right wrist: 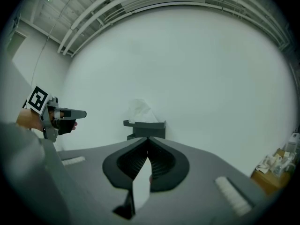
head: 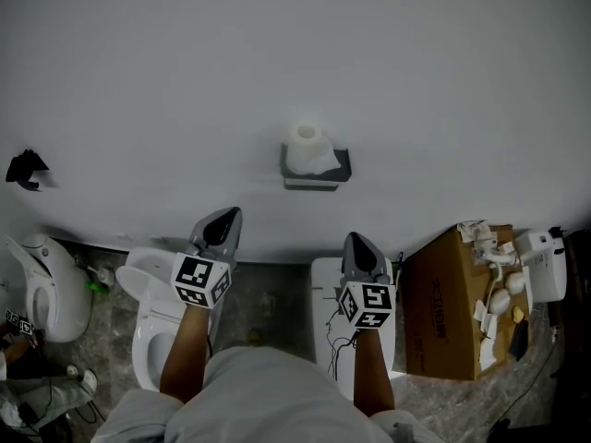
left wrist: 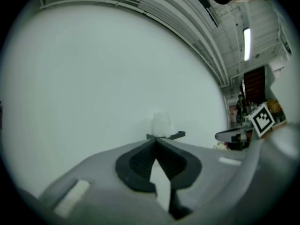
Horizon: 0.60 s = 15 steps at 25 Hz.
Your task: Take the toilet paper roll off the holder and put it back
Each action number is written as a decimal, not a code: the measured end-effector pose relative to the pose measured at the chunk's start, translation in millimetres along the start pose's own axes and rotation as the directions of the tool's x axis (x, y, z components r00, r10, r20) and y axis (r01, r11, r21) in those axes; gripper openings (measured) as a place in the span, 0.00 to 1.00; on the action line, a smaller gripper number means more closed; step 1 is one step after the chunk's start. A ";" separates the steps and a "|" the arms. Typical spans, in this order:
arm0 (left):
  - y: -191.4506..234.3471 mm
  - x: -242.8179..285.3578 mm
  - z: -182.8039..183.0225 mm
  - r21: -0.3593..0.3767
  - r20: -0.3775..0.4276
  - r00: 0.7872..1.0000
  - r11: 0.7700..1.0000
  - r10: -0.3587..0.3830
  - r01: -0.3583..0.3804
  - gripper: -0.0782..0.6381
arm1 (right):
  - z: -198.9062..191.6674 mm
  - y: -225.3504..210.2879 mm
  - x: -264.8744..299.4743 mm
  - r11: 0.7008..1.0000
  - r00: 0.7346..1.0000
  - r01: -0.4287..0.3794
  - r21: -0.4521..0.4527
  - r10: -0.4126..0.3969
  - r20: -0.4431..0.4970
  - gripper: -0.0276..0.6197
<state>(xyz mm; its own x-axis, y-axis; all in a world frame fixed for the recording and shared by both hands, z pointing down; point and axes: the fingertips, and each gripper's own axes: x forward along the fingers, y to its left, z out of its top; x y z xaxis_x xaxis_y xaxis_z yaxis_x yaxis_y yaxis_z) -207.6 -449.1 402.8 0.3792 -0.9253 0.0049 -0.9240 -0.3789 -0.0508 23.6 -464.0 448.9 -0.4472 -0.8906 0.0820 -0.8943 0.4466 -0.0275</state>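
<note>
White toilet paper roll (head: 307, 149), loose-ended, standing upright on dark grey holder (head: 343, 167).

Plain white wall (head: 295, 53), grey marbled floor (head: 268, 305), white toilet (head: 148, 340), cardboard box (head: 443, 317) at right.

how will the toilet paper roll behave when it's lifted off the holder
Likely light and squashy: the toilet paper roll is wound paper, so a squeeze may dent it. A loose end seems to droop onto the holder and may trail. Standing on end, it could tip if nudged.

Industrial test room: toilets (head: 145, 329), cardboard box (head: 445, 305)
</note>
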 end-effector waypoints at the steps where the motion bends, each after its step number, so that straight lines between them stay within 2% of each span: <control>1: -0.9 0.5 0.6 0.001 0.002 1.000 1.000 -0.003 0.003 0.11 | 0.4 -0.3 -0.6 1.000 1.000 0.001 0.001 -0.001 0.002 0.05; 15: -0.4 0.0 2.3 -0.002 0.008 1.000 1.000 -0.007 0.007 0.11 | 2.4 -1.1 -2.7 1.000 1.000 0.011 0.007 -0.011 0.011 0.05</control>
